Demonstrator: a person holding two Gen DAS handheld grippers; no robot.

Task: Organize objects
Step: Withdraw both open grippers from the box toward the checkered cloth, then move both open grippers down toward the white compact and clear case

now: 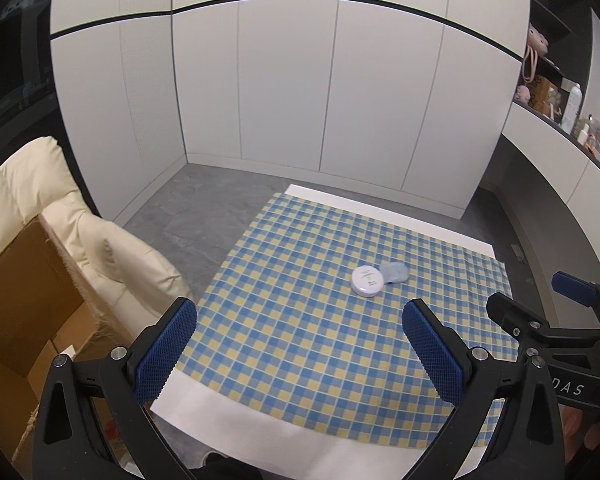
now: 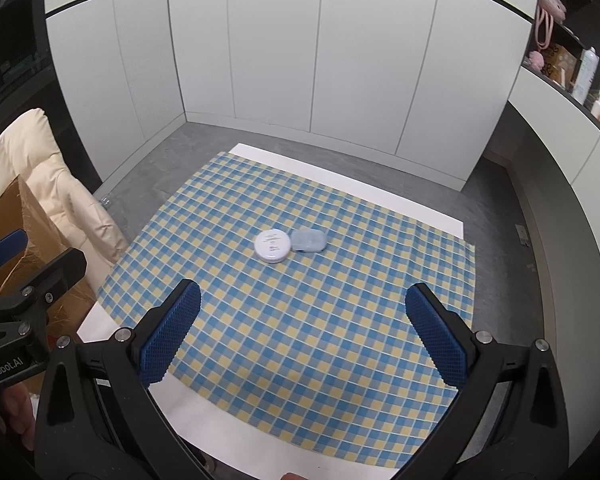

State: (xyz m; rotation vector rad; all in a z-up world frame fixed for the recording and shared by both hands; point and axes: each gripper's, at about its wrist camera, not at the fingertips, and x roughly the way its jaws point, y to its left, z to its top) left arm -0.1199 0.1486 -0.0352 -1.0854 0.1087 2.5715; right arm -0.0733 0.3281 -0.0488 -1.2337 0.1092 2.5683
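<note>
A round white container [image 1: 366, 281] [image 2: 272, 246] lies on a blue and yellow checked cloth [image 1: 300, 340] [image 2: 300, 300], touching a small translucent blue case [image 1: 396, 273] [image 2: 308, 240] on its right. My left gripper [image 1: 300, 328] hovers open over the cloth's near part, well short of both items, nothing between its blue pads. My right gripper [image 2: 302, 312] is likewise open and empty, above the cloth in front of the pair. In the left wrist view the right gripper [image 1: 540, 300] shows at the right edge; in the right wrist view the left gripper [image 2: 28, 264] shows at the left.
The cloth lies on a white table [image 1: 228, 420] [image 2: 380, 196]. A cream padded chair [image 1: 60, 216] [image 2: 40, 168] with an open cardboard box [image 1: 24, 312] [image 2: 24, 236] stands left. White cabinet panels [image 1: 300, 92] rise behind. Shelves with bottles [image 1: 572, 108] [image 2: 584, 76] are at right.
</note>
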